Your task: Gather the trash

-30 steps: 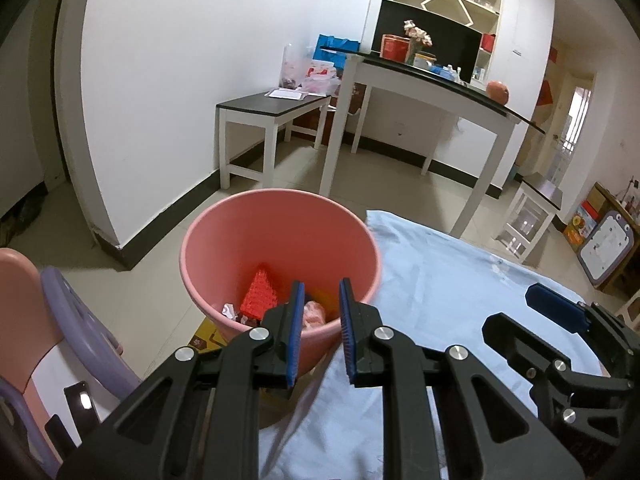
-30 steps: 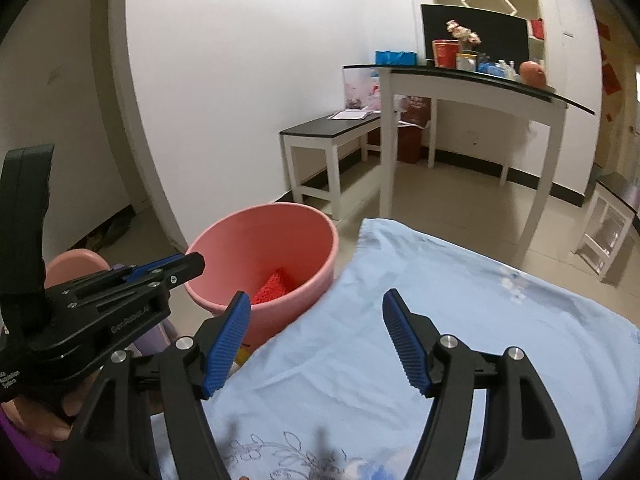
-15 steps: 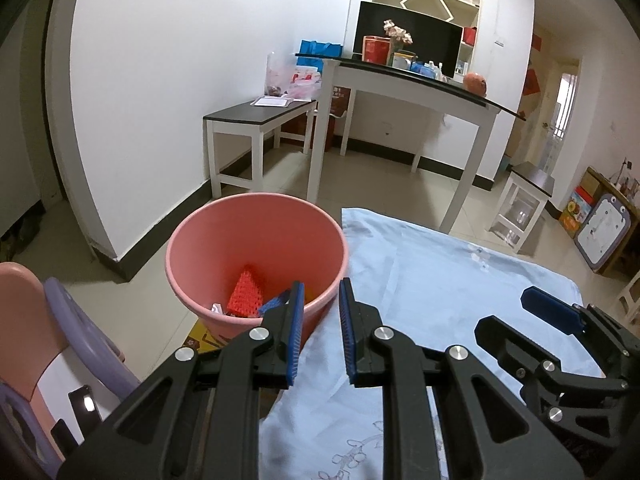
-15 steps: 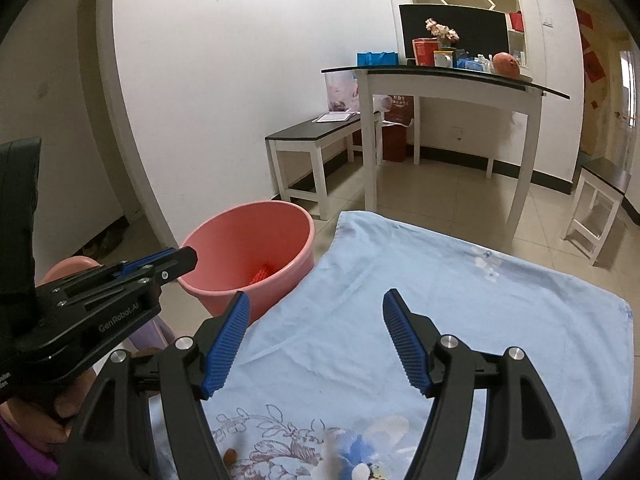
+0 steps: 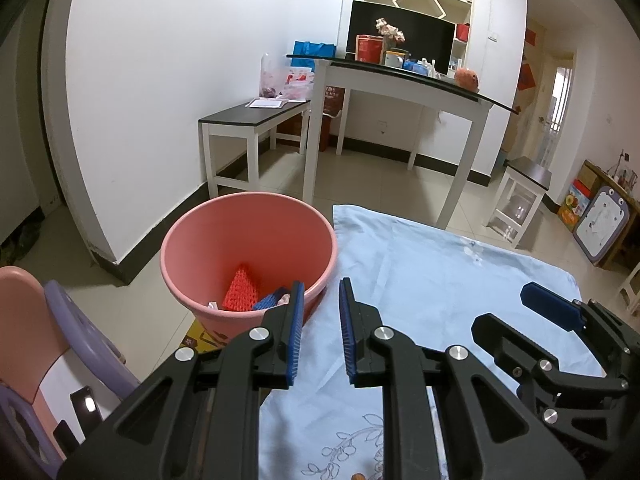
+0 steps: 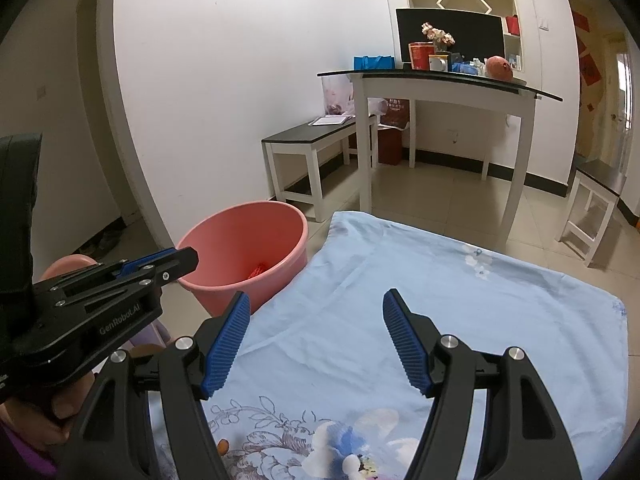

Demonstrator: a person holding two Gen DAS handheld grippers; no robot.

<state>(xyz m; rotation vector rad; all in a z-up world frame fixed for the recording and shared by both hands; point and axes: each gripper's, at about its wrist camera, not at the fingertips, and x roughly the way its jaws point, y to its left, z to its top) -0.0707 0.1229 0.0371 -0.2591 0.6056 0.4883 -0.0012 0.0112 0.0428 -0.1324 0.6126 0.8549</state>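
Note:
A pink bucket (image 5: 248, 256) stands on the floor at the left edge of the table covered with a light blue cloth (image 5: 432, 280). Red and blue trash pieces (image 5: 240, 292) lie inside it. My left gripper (image 5: 320, 332) is empty with its jaws a small gap apart, just in front of the bucket's near rim. My right gripper (image 6: 316, 344) is open wide and empty above the cloth (image 6: 400, 280), with the bucket (image 6: 244, 248) to its left. The left gripper also shows in the right wrist view (image 6: 168, 264).
A white table (image 5: 400, 92) with boxes and a black bench (image 5: 252, 116) stand by the far wall. A small white stool (image 5: 520, 196) is at the right. A pink and purple chair (image 5: 48, 340) is at the near left. Small bits lie on the cloth's floral print (image 6: 224, 446).
Both grippers have pulled back and up from the bucket, which now looks farther away. The left jaws stay nearly closed and empty; the right stays open.

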